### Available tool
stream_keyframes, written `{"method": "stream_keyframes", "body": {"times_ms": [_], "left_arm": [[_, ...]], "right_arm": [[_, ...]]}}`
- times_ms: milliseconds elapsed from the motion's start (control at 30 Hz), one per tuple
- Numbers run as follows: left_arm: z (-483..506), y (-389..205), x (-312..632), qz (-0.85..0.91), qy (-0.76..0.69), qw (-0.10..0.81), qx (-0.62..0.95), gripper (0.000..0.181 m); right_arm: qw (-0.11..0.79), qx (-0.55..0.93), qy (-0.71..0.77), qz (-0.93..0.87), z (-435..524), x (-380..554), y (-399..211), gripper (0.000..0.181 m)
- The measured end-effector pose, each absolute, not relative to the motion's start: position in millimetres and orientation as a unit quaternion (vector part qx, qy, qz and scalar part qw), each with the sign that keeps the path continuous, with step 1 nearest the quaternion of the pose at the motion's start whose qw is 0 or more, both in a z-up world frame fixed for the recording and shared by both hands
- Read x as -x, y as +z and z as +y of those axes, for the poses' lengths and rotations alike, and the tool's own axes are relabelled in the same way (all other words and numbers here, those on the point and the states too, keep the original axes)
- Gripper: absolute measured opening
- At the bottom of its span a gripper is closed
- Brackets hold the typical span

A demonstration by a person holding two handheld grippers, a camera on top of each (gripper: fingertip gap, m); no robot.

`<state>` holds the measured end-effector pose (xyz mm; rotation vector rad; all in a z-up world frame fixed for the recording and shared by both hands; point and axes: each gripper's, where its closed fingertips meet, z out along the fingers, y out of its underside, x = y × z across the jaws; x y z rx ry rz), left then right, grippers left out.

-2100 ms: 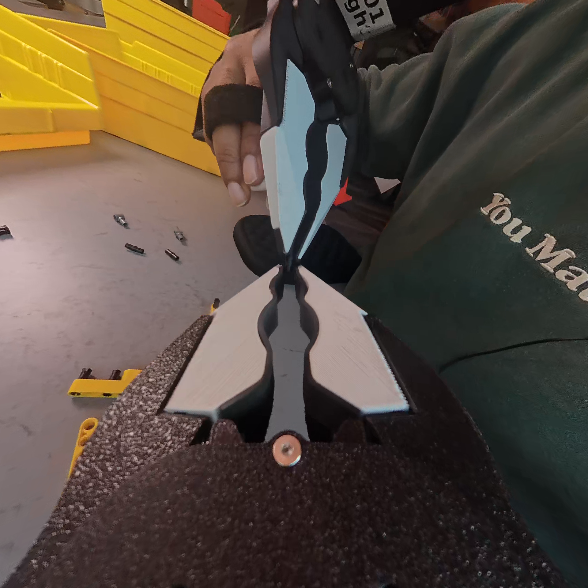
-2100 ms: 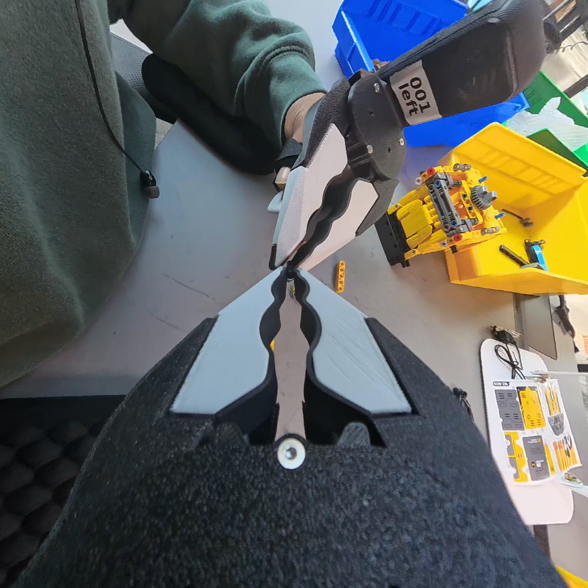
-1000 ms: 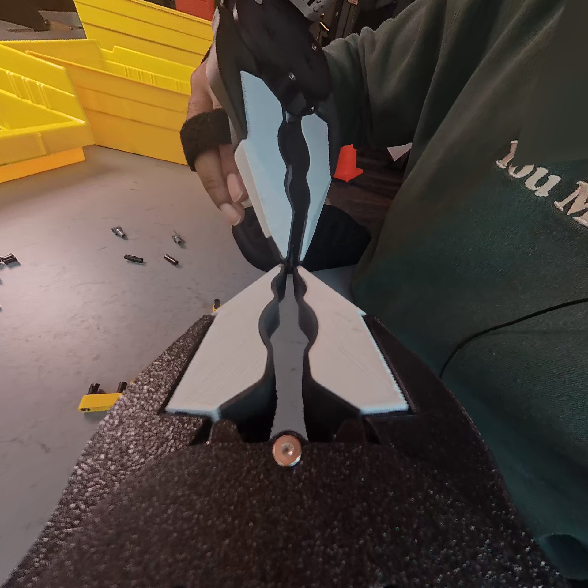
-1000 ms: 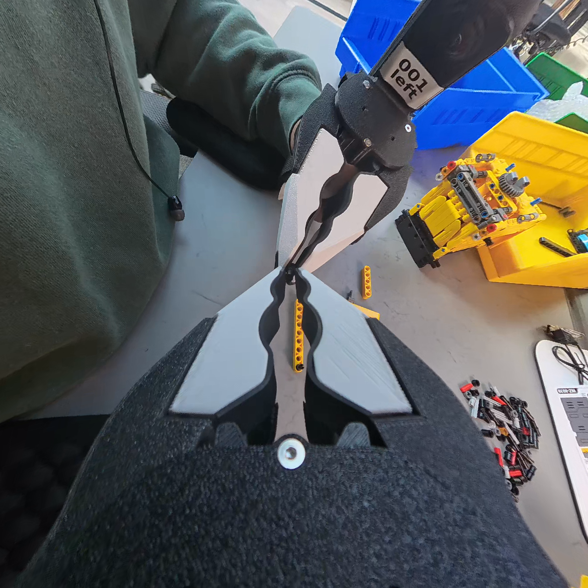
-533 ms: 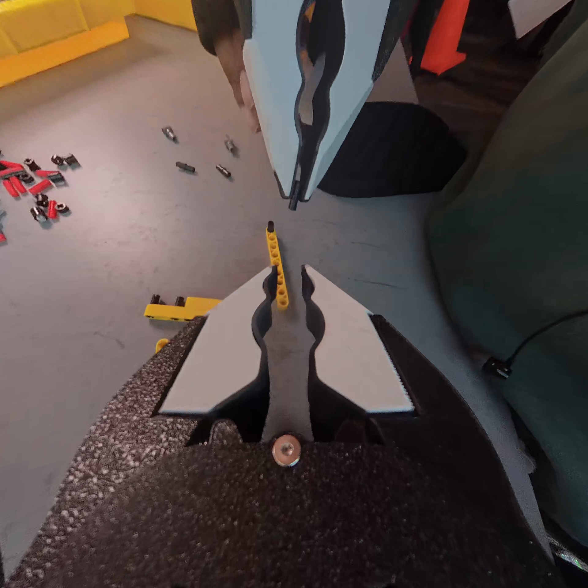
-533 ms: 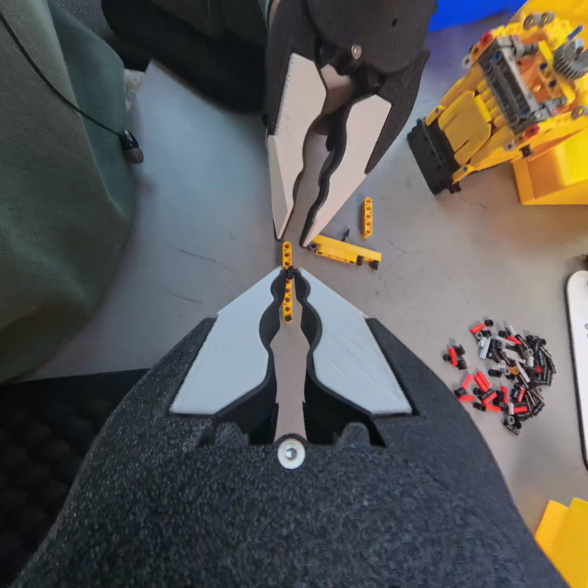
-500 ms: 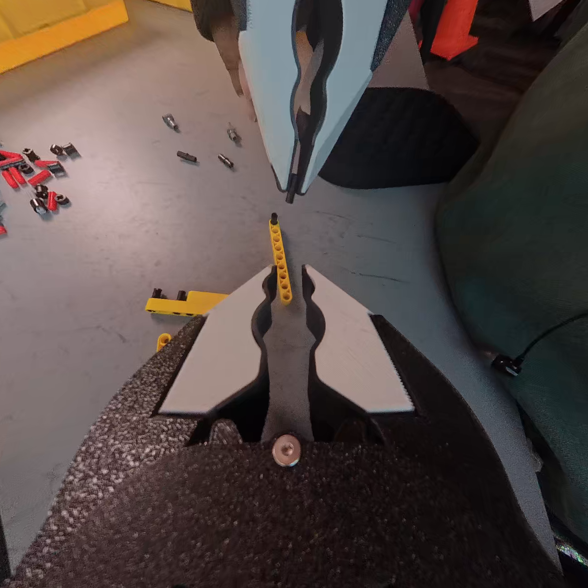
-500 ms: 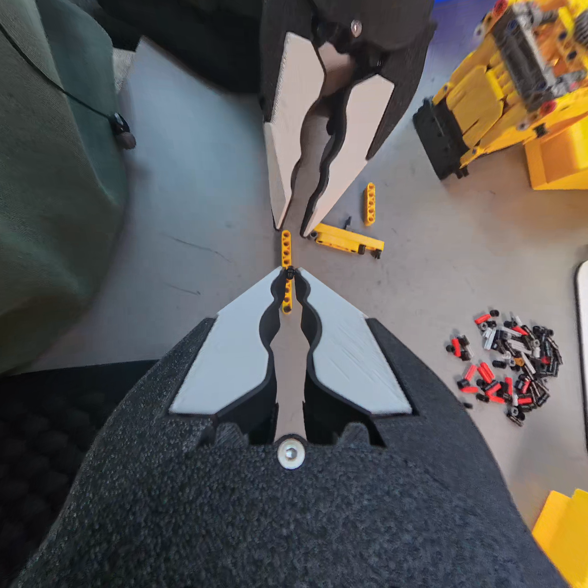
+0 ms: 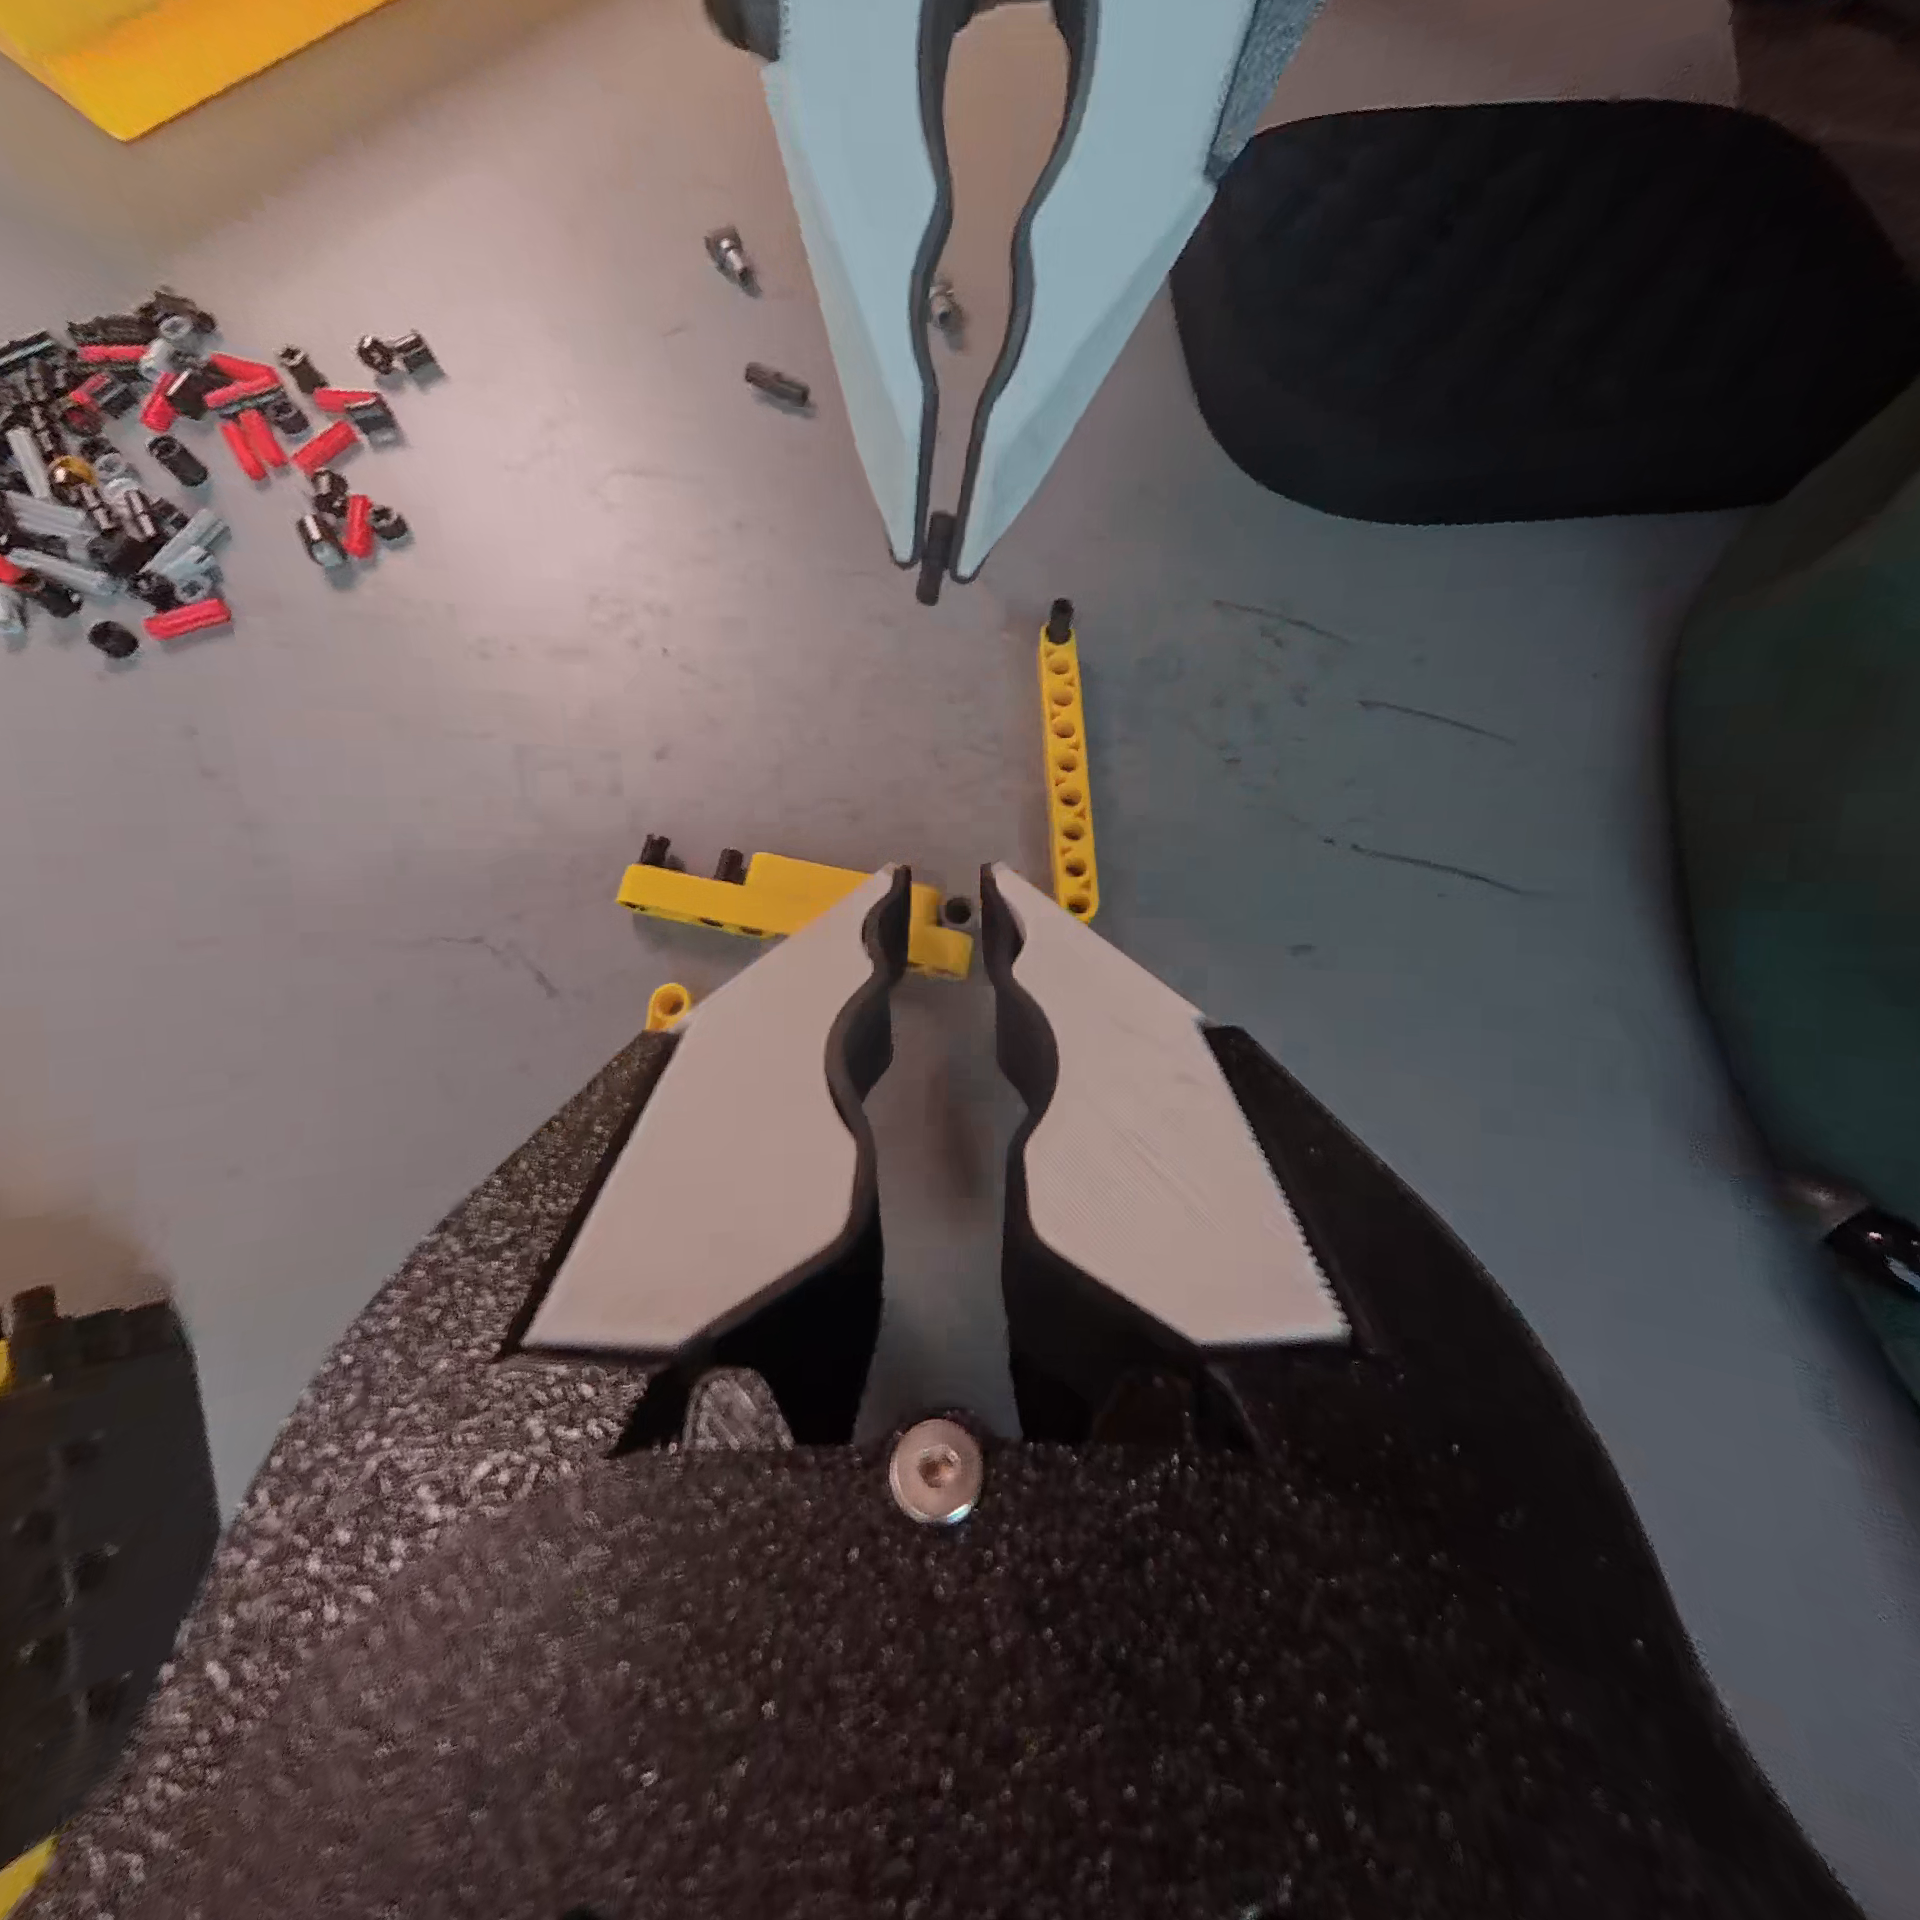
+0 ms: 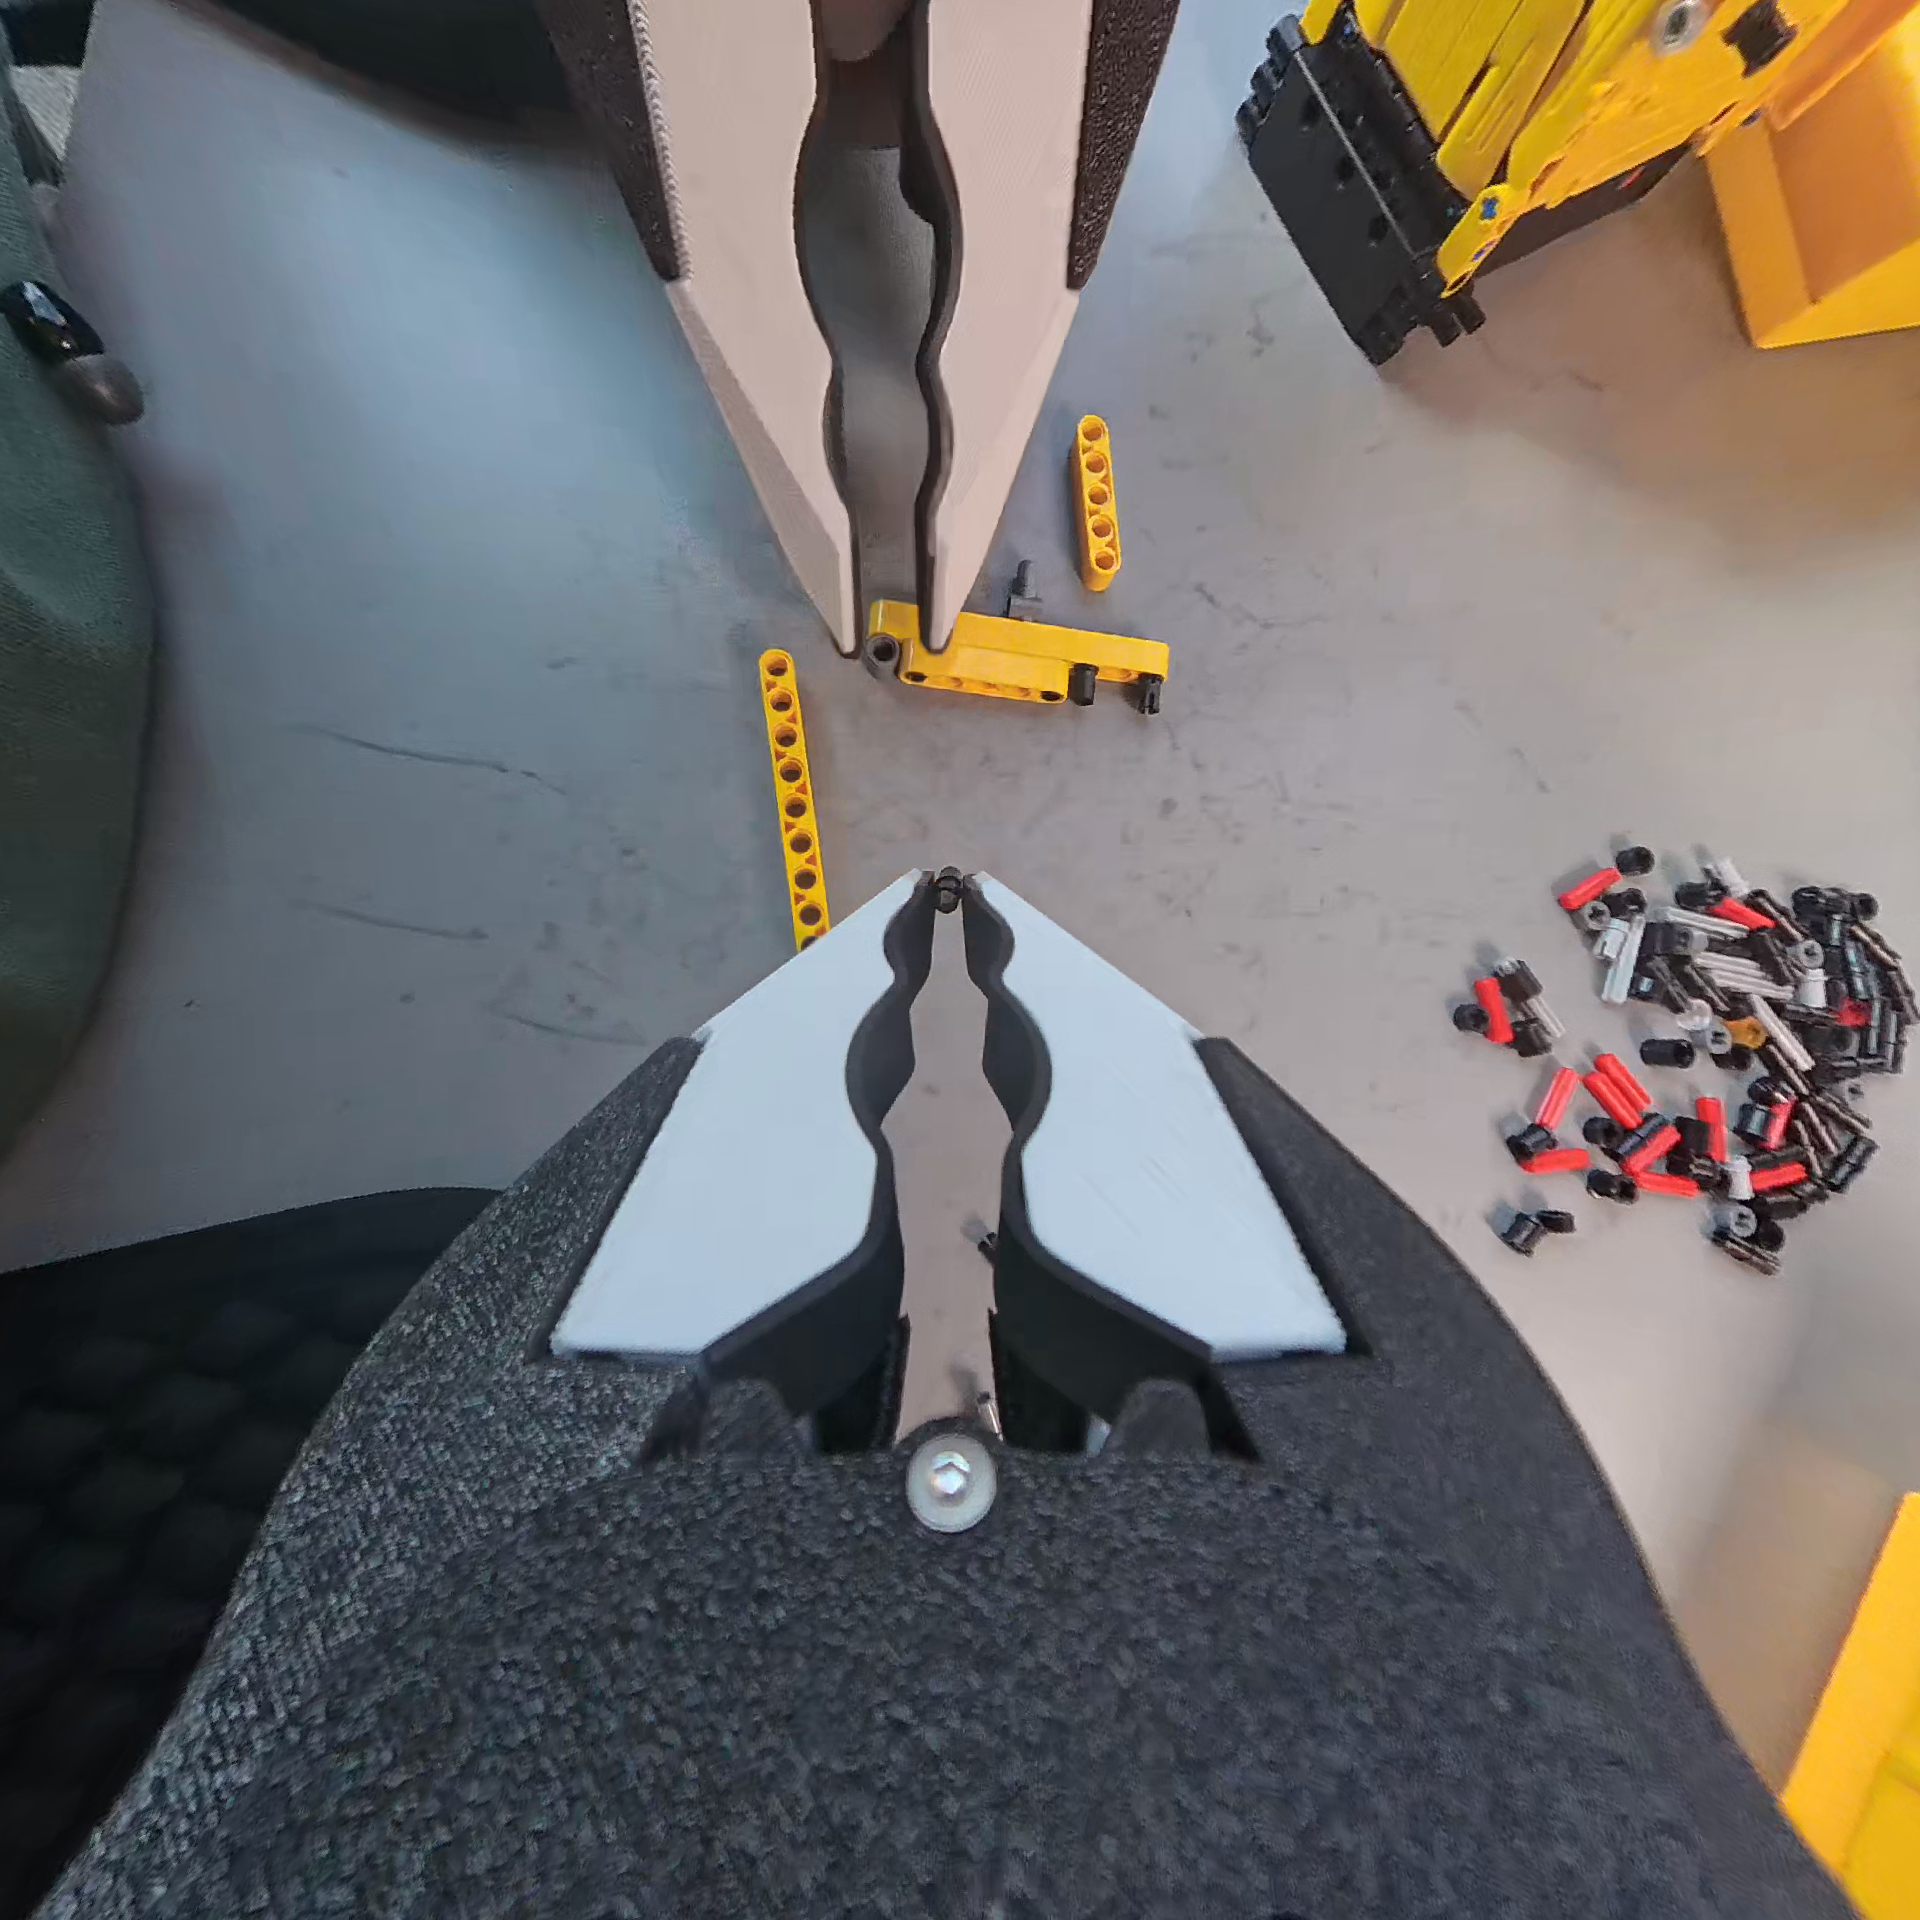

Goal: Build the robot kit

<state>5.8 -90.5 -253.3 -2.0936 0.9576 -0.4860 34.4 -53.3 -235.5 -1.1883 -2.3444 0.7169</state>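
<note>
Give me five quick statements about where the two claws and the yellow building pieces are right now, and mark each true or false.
1. The right claw is shut on a small black pin. True.
2. The left claw grips the long yellow beam. False: the beam lies free on the grey table, beside the claw's tips.
3. The left claw's open tips straddle one end of the yellow block assembly. True.
4. The short yellow beam is stacked on the long one. False: they lie apart, on opposite sides of the left claw.
5. The pile of red and black pins sits inside a yellow bin. False: it lies loose on the table.
</note>
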Motion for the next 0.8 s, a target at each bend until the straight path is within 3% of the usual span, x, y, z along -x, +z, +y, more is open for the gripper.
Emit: {"method": "stream_keyframes", "body": {"times_ms": [400,800], "left_arm": [[-85,-260,25,0.332,-0.199,0.37,0.844,0.005],[-87,-245,14,0.35,-0.227,0.399,0.817,0.014]], "right_arm": [[0.238,0.457,0.307,-0.8,-40,-38,-237,0.005],[0.251,0.464,0.345,-0.776,-40,-46,-237,0.005]]}}
